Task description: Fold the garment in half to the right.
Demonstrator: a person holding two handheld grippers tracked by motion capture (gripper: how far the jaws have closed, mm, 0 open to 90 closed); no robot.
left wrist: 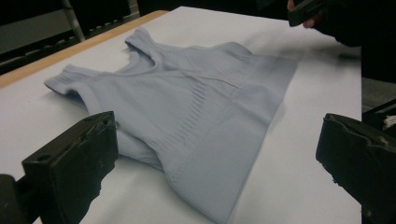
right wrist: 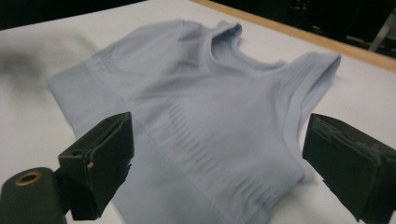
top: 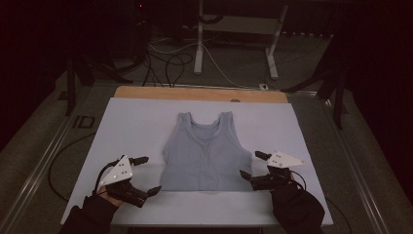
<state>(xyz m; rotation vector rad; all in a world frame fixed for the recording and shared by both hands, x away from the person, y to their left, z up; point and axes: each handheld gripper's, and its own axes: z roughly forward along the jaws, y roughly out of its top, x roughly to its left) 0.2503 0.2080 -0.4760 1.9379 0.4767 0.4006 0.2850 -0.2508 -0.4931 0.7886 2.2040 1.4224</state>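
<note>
High view: white table [top: 136, 126] with a wooden strip [top: 199, 93] along its far edge, dark floor around it, cables [top: 168, 63] and a white desk frame [top: 238, 29] farther back. Pale blue tank top [top: 205, 151] lies flat mid-table, straps toward the far edge, hem toward me. My left gripper [top: 143, 174] sits near the hem's left corner, just beside the fabric, jaws wide apart, nothing in them, grey plate [top: 118, 171] on top. My right gripper [top: 253, 165] is at the hem's right corner, jaws also spread wide, empty; can't tell if the near jaw tip touches the cloth. Left gripper view: tank top [left wrist: 196, 107] between and beyond my two jaws, side seam nearest the camera, ribbed band across the chest. Right gripper view: same garment [right wrist: 196, 116] from its other side, jaws on either side of it, armhole edge close to the right jaw.
</note>
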